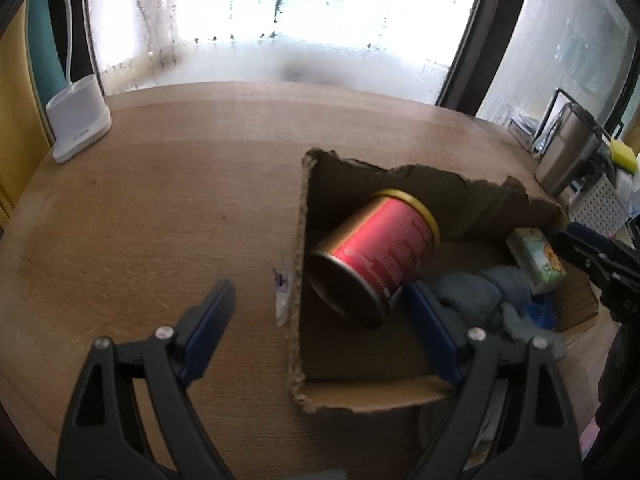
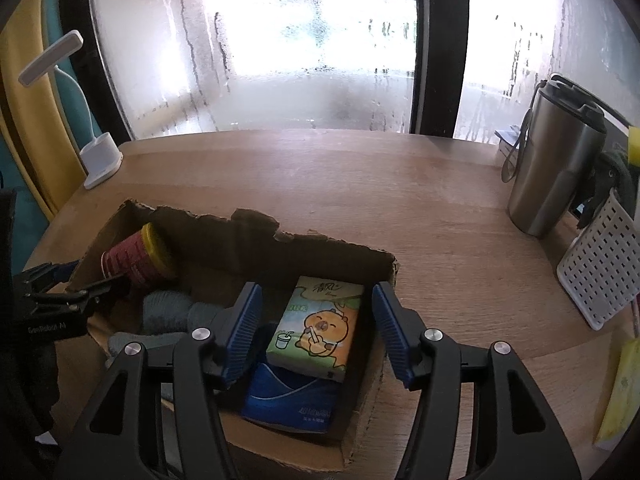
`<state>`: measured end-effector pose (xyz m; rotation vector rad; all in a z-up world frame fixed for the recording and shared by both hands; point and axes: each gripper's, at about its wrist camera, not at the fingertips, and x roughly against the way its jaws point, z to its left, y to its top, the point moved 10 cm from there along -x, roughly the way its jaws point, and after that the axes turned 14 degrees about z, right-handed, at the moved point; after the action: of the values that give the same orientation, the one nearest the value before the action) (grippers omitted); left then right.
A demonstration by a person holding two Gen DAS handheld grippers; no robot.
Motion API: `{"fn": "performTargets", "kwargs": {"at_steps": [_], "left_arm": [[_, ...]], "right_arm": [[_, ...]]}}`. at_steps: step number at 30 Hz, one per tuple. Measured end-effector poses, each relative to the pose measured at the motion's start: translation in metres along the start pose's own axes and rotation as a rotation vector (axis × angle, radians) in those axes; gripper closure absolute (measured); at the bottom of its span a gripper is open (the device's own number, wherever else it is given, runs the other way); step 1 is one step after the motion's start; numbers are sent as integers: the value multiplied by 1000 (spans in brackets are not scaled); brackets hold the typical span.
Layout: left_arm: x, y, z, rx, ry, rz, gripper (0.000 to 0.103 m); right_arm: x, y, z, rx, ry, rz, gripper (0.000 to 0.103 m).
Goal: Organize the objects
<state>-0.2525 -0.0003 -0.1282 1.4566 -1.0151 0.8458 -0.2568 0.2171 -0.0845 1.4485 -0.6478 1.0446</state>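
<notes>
Left wrist view shows the left gripper [image 1: 316, 300] with fingers released wide above the desk [image 1: 160, 200], the red can [image 1: 372, 256] lying tilted in the cardboard box [image 1: 440, 200], while the right gripper [image 2: 316, 320] hangs spread, unclenched, over the tissue pack [image 2: 316, 328].

Red can [image 1: 376, 256] (on its side) in cardboard box [image 1: 316, 394]

Hidden and cut-off parts around the cardboard box [image 2: 332, 246]

Red can [image 1: 380, 252] blurred in the left wrist view, label print unreadable; in the right wrist view half hidden behind the box wall. Grey cloth [image 1: 476, 292] partly covered by the left gripper [image 1: 320, 296] finger. Blue pack [image 2: 292, 400] mostly buried under the cartoon tissue pack [image 2: 320, 328], small print illegible. Yellow packet [image 2: 620, 392] cut off at the right edge. Lamp [image 2: 52, 58] head out of the left wrist view.
</notes>
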Motion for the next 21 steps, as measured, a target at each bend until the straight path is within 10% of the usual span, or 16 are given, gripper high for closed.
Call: {"fn": "performTargets", "kwargs": {"at_steps": [21], "left_arm": [[6,-20,-27,-47,-88,40,15]], "right_arm": [[14,-15,3,17,8,-8,42]]}}
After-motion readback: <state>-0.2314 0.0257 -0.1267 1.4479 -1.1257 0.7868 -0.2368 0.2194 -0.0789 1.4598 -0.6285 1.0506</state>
